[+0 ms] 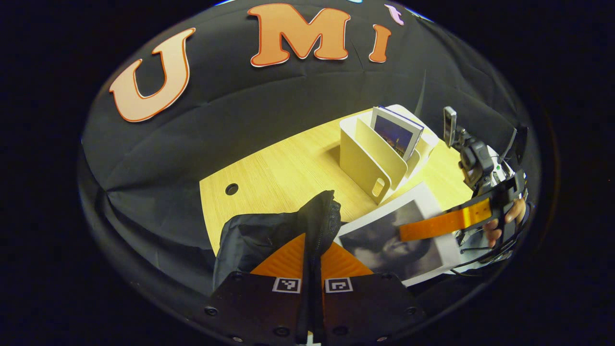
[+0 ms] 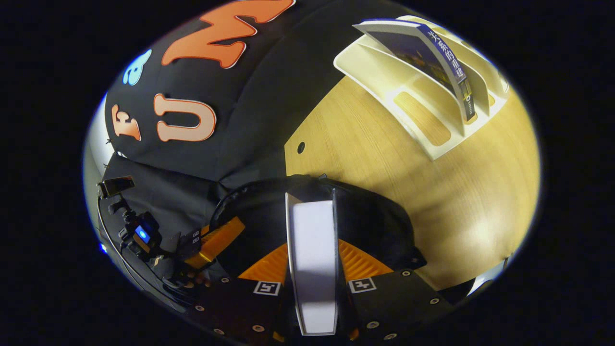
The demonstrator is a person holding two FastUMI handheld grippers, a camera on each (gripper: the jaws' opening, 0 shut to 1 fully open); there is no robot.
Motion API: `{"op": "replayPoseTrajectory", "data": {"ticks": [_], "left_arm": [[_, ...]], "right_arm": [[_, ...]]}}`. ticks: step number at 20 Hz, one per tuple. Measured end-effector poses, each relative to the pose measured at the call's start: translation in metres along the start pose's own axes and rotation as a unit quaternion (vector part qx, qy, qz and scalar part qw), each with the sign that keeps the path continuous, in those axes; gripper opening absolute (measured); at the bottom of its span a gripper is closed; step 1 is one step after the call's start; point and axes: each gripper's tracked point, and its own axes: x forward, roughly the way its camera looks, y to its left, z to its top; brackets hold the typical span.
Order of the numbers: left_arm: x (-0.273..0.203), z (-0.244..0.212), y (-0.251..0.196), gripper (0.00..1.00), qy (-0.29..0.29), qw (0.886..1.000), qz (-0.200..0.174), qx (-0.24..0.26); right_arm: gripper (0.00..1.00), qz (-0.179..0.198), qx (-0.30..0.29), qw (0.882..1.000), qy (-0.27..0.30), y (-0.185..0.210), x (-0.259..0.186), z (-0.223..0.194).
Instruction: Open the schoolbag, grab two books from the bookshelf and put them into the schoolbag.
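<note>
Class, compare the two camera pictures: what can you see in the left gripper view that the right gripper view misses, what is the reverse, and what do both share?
Left gripper view alone: the cover face of the book held by the right tongs, and the left tongs pinching the schoolbag rim.

Right gripper view alone: that book edge-on between its own tongs, and the spine of the shelved book.

Both: the white bookshelf, wooden table, schoolbag and both books.

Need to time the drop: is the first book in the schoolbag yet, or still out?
Still out. The book is clamped in the right gripper beside the schoolbag, whose edge the left gripper pinches.
</note>
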Motion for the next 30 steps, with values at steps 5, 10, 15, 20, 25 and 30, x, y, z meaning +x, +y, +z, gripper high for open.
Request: {"op": "replayPoseTrajectory", "data": {"ticks": [5, 10, 15, 20, 25, 30], "left_arm": [[0.004, 0.000, -0.010, 0.05, -0.007, 1.000, 0.003, -0.014], [0.008, -0.004, -0.019, 0.05, -0.007, 1.000, 0.003, -0.020], [0.014, -0.007, -0.022, 0.04, -0.005, 1.000, 0.005, -0.027], [0.015, -0.011, -0.012, 0.04, -0.001, 0.999, 0.019, -0.030], [0.021, -0.013, -0.023, 0.05, -0.001, 1.000, 0.021, -0.014], [0.026, -0.024, -0.034, 0.04, 0.005, 0.999, 0.028, -0.017]], "right_arm": [[0.37, 0.011, 0.035, 0.999, -0.037, 0.004, 0.050, 0.002], [0.37, 0.012, 0.061, 0.997, -0.051, -0.002, 0.092, -0.015], [0.39, 0.015, 0.065, 0.997, -0.033, 0.000, 0.112, -0.021], [0.62, -0.033, 0.044, 0.997, 0.046, -0.022, 0.100, -0.042], [0.93, -0.073, -0.058, 0.993, 0.067, -0.028, 0.066, -0.041], [0.98, -0.125, -0.136, 0.982, 0.047, -0.050, 0.006, 0.017]]}}
